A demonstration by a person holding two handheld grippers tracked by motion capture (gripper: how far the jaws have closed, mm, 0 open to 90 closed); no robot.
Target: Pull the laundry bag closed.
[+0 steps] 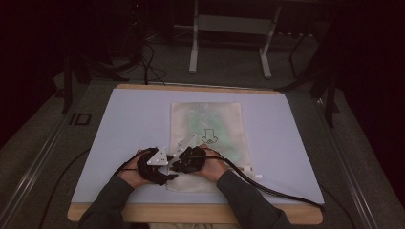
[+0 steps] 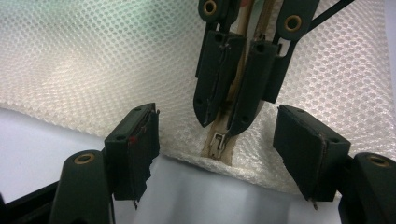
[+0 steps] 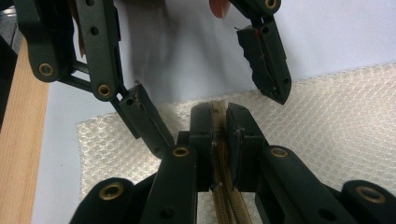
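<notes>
Lavender mat (image 1: 119, 138) — one mesh bag (image 1: 219, 119) | two claws (right (image 3: 219, 121) pinching zipper (image 3: 226, 200))

Right tool (image 3: 219, 122) pinches the mesh bag's (image 3: 336, 121) zipper (image 3: 226, 205); left tool (image 3: 210, 93) spread.

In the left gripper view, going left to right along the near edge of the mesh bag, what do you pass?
The left gripper's own left jaw, then the zipper pull with the right gripper shut on the zipper just above it, then the left gripper's own right jaw, all against the mesh bag.
</notes>
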